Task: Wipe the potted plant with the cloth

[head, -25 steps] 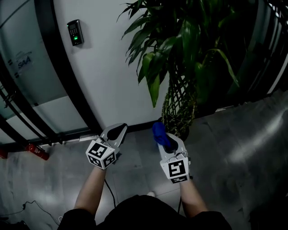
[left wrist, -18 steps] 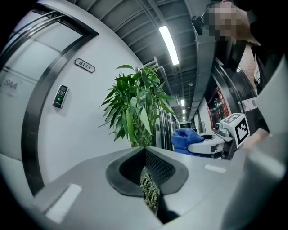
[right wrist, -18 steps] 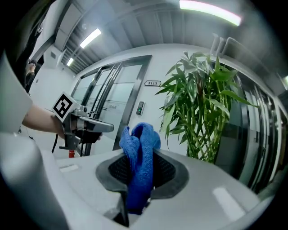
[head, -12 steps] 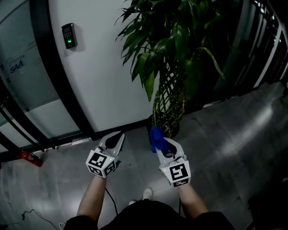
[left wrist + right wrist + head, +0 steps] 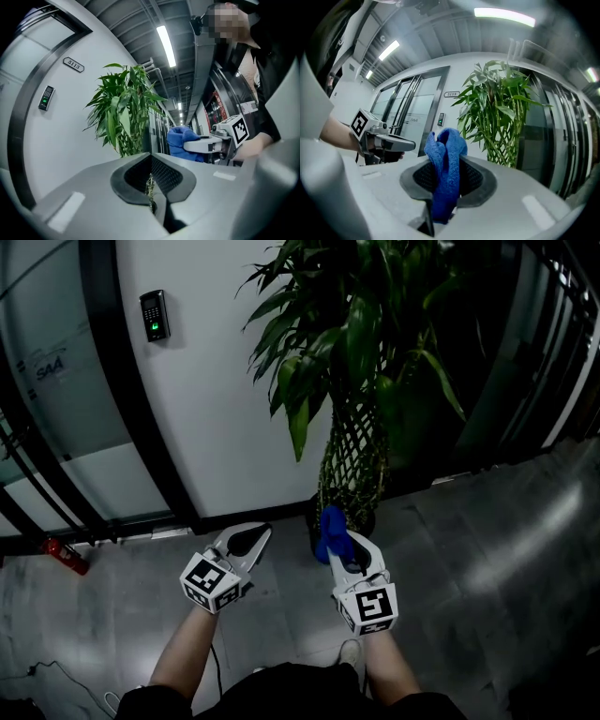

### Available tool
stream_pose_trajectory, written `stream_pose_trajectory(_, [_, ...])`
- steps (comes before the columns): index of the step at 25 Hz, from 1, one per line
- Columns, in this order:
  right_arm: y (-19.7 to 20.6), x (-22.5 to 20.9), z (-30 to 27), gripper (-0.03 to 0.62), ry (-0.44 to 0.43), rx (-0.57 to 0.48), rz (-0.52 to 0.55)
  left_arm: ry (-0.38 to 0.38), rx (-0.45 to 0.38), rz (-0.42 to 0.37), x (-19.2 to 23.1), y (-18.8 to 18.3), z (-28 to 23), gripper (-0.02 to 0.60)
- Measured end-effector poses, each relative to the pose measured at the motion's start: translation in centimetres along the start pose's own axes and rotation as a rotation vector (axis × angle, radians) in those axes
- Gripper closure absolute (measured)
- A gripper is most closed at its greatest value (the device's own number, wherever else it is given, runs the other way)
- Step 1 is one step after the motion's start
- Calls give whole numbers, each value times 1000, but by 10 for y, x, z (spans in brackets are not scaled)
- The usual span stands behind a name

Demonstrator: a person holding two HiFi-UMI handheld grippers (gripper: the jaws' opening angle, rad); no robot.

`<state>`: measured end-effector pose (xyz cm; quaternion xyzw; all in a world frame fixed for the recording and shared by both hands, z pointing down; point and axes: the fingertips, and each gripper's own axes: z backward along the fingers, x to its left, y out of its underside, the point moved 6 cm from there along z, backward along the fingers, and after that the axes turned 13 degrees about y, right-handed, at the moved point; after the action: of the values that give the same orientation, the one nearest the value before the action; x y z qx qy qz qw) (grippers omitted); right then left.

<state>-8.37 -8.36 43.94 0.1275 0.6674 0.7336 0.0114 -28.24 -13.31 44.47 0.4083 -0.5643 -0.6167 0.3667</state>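
A tall potted plant (image 5: 361,352) with long green leaves and a braided trunk (image 5: 354,470) stands against the white wall; it also shows as the plant (image 5: 121,110) in the left gripper view and the plant (image 5: 501,112) in the right gripper view. My right gripper (image 5: 336,531) is shut on a blue cloth (image 5: 328,529), bunched between its jaws, cloth (image 5: 446,171). It sits just in front of the trunk's base. My left gripper (image 5: 251,533) is shut with nothing in it, to the left of the plant.
A white wall (image 5: 216,409) carries a small access keypad (image 5: 154,315). Glass doors with black frames (image 5: 37,427) stand at the left, dark glass panels (image 5: 553,352) at the right. A red object (image 5: 64,555) lies on the grey floor. A cable (image 5: 56,673) runs at the lower left.
The view has shifted slightly; both grippers stay low in front of the plant's base, the right one still holding the cloth. The plant sits a little more central in the frame.
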Motion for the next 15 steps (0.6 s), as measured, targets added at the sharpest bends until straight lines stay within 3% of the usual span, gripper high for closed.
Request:
stream_pose_trajectory(4, [17, -57, -22, 507, -63, -18, 13, -105, 14, -26, 6, 1, -49, 575])
stream_pose_trajectory(10, [25, -161, -55, 507, -166, -58, 75, -247, -46, 5, -8, -2, -127, 575])
stream_pose_trajectory(15, [18, -196, -65, 507, -222, -97, 100, -309, -22, 18, -12, 6, -155, 575])
